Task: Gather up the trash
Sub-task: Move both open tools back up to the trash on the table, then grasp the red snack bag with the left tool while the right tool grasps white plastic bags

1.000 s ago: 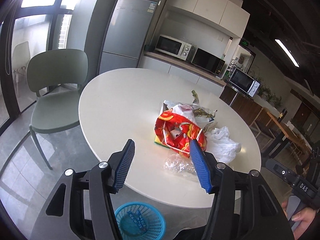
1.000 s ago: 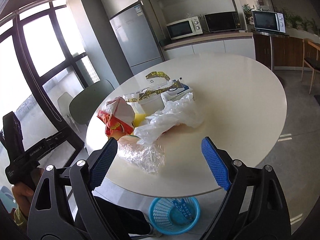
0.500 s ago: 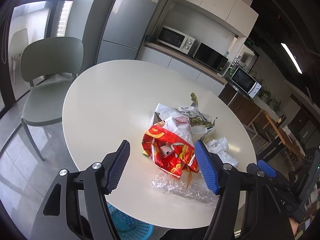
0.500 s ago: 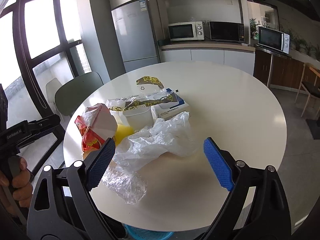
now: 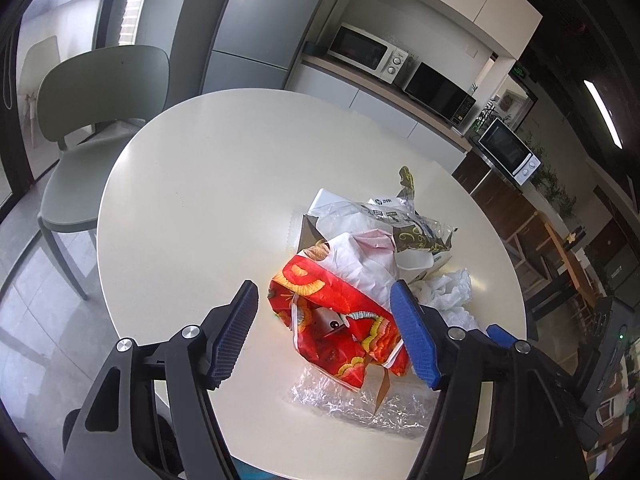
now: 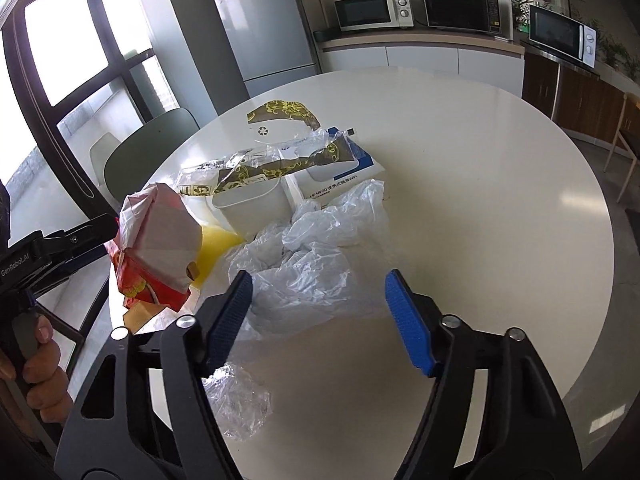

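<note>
A pile of trash lies on the round white table [image 5: 208, 184]. A red and yellow paper bag [image 5: 340, 320] lies at the near edge of the pile; it also shows in the right wrist view [image 6: 156, 256]. My left gripper [image 5: 326, 336] is open, its fingers on either side of this bag. My right gripper [image 6: 320, 320] is open above a crumpled clear plastic bag [image 6: 316, 256]. A crinkled clear wrapper [image 5: 360, 400] lies by the table's near edge. A white cup [image 6: 252, 204], gold-patterned wrappers [image 6: 280, 168] and a blue-white box [image 6: 344, 176] lie behind.
A green chair [image 5: 100, 120] stands at the table's left side. A fridge [image 5: 256, 24] and a counter with microwaves [image 5: 368, 52] stand beyond the table. The left gripper's handle and the hand holding it [image 6: 36, 344] show at the right wrist view's left edge.
Both grippers have moved in over the table toward the trash pile. The blue basket under the table edge has dropped out of view. Both stay open.
</note>
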Action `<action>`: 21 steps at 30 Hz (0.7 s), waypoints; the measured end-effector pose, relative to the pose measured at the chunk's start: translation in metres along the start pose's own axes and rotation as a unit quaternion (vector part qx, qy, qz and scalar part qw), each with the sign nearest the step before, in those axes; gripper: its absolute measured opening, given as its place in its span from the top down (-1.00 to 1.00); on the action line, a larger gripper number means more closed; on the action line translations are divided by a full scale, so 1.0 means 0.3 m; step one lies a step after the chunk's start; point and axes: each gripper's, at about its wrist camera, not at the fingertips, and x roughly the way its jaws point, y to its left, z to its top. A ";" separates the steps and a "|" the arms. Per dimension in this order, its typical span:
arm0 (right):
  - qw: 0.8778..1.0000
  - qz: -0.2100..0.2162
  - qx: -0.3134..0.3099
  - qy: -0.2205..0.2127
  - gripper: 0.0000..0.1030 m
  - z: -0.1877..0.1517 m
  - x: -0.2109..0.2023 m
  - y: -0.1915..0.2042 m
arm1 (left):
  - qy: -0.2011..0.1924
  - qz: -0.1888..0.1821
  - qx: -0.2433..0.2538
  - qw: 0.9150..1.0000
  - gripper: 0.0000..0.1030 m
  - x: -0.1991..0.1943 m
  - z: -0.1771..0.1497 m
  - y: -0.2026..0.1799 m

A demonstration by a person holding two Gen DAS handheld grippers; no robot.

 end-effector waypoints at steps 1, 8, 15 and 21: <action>1.000 0.001 0.005 0.003 0.05 -0.004 0.009 -0.005 | 0.001 -0.002 -0.004 1.000 -0.29 0.001 -0.002 0.007; 1.000 0.011 0.015 0.012 0.71 -0.025 0.037 -0.022 | 0.008 -0.034 -0.014 0.999 0.51 0.015 -0.010 0.006; 1.000 0.009 0.011 -0.004 0.92 -0.029 0.007 -0.017 | -0.026 -0.036 0.002 0.999 0.97 -0.039 -0.005 -0.011; 0.999 0.011 0.010 -0.033 0.94 -0.018 -0.076 -0.009 | -0.055 -0.045 0.007 0.997 0.98 -0.126 0.006 0.000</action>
